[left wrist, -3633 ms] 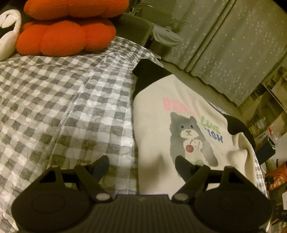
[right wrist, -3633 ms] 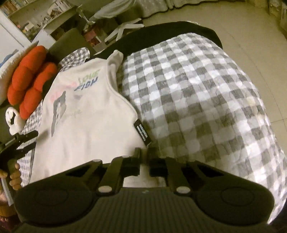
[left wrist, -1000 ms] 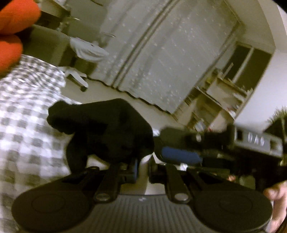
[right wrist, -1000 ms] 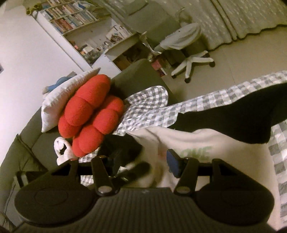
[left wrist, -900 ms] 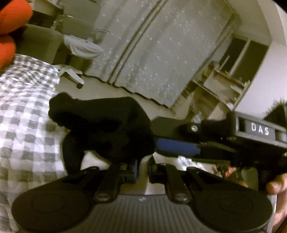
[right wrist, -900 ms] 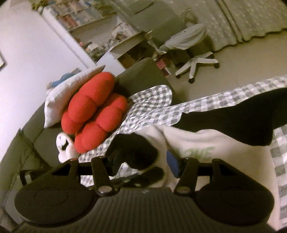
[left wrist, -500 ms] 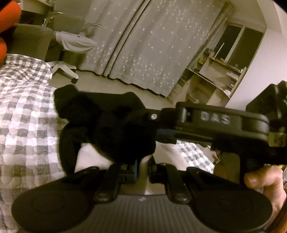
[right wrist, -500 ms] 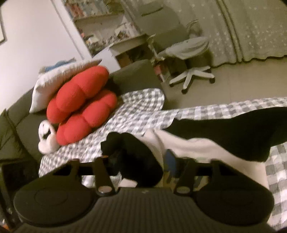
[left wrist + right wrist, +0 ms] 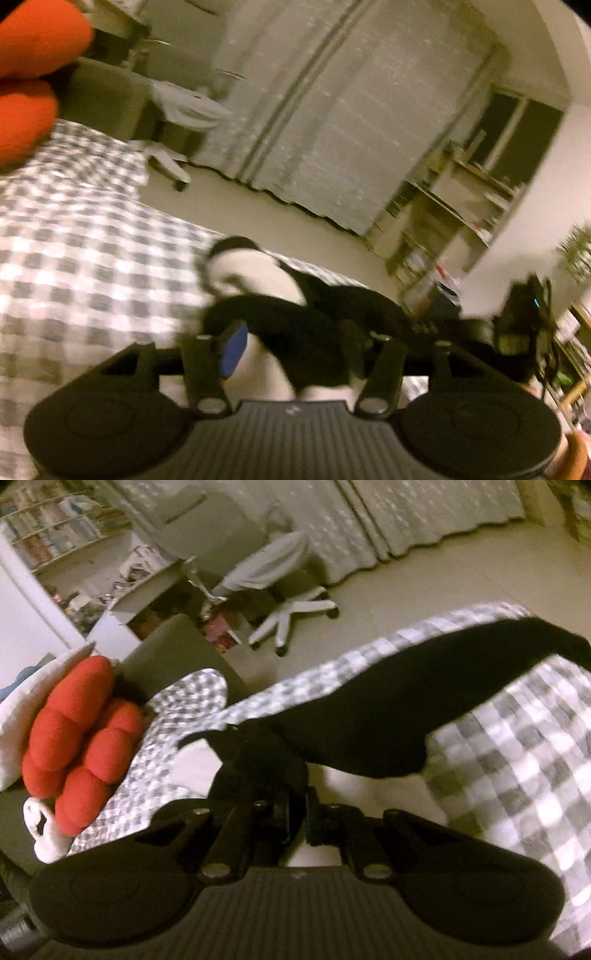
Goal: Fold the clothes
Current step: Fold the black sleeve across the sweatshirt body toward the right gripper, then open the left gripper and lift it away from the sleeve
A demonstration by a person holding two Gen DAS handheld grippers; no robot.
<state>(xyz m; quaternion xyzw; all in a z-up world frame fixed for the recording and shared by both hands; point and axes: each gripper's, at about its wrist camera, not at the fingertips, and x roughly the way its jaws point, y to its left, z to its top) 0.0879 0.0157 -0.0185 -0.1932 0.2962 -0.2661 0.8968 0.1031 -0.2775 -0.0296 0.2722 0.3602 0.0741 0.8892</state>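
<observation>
Two claws over the bed: left claw released above the shirt; right claw clenched on its black sleeve.

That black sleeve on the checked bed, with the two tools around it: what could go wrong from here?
1. The right tool looks shut on a bunched black sleeve; a thin pinch could slip as it pulls.
2. The left tool is open, so nothing pins the cream shirt and it could drag across the checked blanket.
3. The other sleeve lies stretched out and could end up crooked in the fold.
</observation>
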